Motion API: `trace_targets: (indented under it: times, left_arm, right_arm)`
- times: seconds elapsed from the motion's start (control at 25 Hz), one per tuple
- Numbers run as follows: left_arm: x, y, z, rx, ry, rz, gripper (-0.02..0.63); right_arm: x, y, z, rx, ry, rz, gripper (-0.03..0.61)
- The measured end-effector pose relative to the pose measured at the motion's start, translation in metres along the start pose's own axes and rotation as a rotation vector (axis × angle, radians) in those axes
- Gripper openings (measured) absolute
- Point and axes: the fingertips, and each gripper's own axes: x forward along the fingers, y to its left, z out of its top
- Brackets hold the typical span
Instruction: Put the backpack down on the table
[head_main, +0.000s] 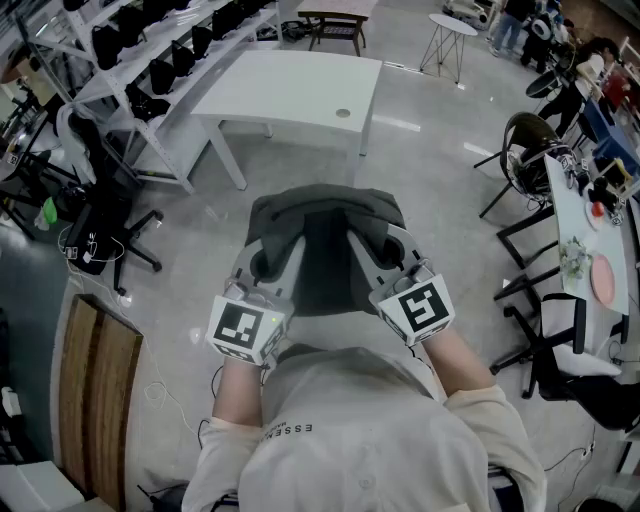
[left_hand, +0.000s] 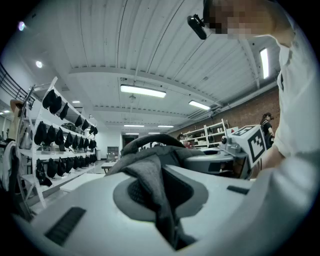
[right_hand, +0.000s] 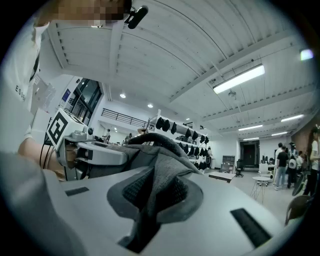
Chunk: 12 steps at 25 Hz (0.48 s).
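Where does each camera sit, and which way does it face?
Head view: on the person's head, facing steeply down at the dark grey fabric backpack held short of the white rectangular table; left hand-held gripper, right hand-held gripper and forearms show.
Left gripper view: on the left hand-held gripper, facing level along jaws shut on backpack fabric; a sleeve shows.
Right gripper view: mirrored, on the right hand-held gripper; shirt shows.
Shared: all three show the backpack.

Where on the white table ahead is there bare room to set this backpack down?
The white table shows bare across its whole top. Only a small round hole sits near its right edge, so the left and middle give the widest patch. Crowded: the shelf rack along its left, and the cluttered desk and chairs far right.
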Motion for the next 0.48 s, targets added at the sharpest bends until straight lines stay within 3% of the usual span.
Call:
trace_targets:
  times: [0.48]
  left_arm:
    - [-0.0107,0.0013,-0.0013,-0.005,-0.002,0.03,0.034]
  right_arm:
    - [-0.0008,0.0077,0.0011,0.001,-0.009,0.019,0.044]
